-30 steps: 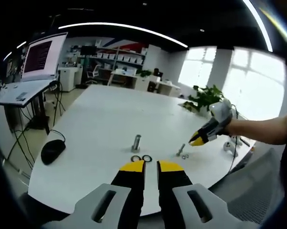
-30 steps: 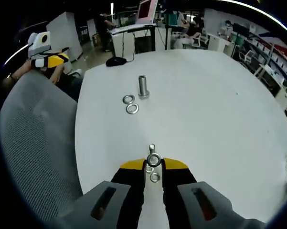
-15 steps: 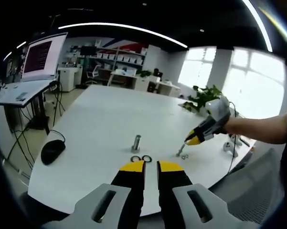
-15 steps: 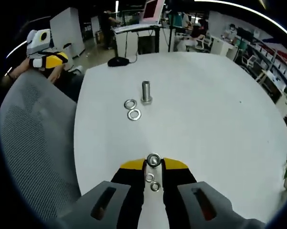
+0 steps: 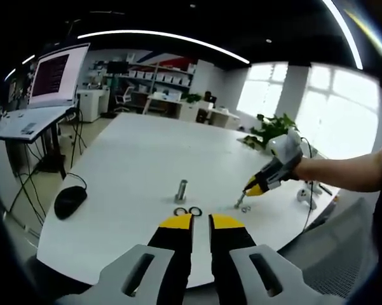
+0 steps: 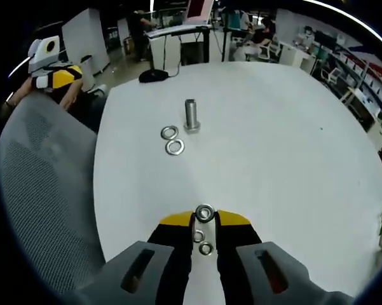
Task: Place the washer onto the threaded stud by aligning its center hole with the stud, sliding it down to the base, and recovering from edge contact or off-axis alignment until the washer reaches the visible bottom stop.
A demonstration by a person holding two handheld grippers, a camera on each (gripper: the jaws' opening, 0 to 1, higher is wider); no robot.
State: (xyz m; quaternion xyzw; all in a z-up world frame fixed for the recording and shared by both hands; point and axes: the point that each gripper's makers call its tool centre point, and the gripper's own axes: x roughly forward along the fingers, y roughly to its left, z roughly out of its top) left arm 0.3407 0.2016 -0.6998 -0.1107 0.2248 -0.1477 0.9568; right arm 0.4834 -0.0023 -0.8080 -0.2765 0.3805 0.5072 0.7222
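Shiny metal washers (image 6: 171, 140), matt table (image 6: 273, 140)

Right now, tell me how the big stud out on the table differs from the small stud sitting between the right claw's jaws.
The big stud is thicker and taller than the small stud. The big stud stands in open space with two larger washers lying flat beside it; the small stud sits in the right claw, with two smaller washers lying close in front of it. Both are metal studs standing upright on the white table, neither visibly wearing a washer.

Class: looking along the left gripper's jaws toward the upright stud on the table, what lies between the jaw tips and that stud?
In the left gripper view, two washers lie side by side on the white table, between the left gripper and the stud.
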